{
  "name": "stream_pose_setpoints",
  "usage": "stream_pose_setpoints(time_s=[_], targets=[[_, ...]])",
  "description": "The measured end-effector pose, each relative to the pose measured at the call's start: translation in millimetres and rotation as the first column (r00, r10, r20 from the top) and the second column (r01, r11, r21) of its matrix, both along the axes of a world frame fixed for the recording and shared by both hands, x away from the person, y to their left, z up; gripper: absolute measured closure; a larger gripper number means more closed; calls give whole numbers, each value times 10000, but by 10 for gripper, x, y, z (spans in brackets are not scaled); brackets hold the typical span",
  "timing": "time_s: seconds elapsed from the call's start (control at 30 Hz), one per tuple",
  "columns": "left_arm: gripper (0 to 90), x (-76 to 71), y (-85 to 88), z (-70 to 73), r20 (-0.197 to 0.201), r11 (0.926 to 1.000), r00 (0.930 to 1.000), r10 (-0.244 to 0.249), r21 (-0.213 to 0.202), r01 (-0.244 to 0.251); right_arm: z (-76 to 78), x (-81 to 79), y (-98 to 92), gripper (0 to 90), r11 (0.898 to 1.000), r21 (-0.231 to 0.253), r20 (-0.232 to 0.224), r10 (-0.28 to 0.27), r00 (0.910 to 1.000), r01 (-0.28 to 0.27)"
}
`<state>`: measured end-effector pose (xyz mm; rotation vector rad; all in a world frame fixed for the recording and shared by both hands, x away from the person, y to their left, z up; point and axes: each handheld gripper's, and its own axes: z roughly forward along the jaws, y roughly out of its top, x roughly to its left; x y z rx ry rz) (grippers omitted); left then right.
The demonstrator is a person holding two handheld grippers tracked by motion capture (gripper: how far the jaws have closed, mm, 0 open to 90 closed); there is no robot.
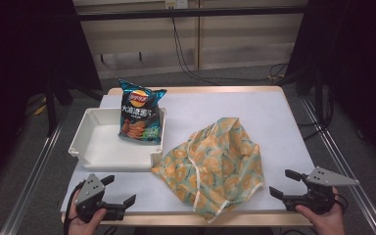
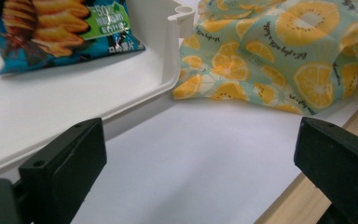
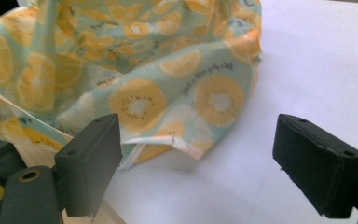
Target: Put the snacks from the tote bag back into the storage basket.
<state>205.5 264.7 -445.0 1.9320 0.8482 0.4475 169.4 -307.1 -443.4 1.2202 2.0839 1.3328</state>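
Observation:
A crumpled pale-green bag printed with orange slices (image 1: 215,164) (image 2: 279,51) (image 3: 135,74) lies on the white table top, its lower edge over the front rim. A blue crisp packet (image 1: 140,111) (image 2: 56,28) leans in the far right corner of a white tray (image 1: 103,147) (image 2: 37,107). My left gripper (image 1: 118,190) (image 2: 196,172) is near the front left edge, just in front of the tray, open with nothing between its jaws. My right gripper (image 1: 285,182) (image 3: 196,163) is at the front right, beside the bag's right side, open and holding nothing.
The white table top (image 1: 269,122) has a wooden rim (image 1: 196,90). Bare white surface lies right of the bag and behind it. Dark stands and cables (image 1: 191,68) are on the floor beyond the far edge.

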Motion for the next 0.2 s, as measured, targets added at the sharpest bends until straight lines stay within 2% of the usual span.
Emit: stream_pose_setpoints(time_s=[0.07, 0.1, 0.2], targets=[[19, -19, 53, -26, -92, 9999, 9999, 66, -146, -68, -41, -11, -11, 149, 9999, 34, -16, -116, 9999, 116], [17, -22, 83, -43, -143, 9993, 9998, 149, -347, -153, -60, -19, -12, 149, 9997, 75, -84, -220, 9997, 221], [16, -5, 153, -76, -213, 9980, 9983, 541, -322, -547, -120, -26, -29, 142, 9986, 166, -39, -502, 9987, 503]])
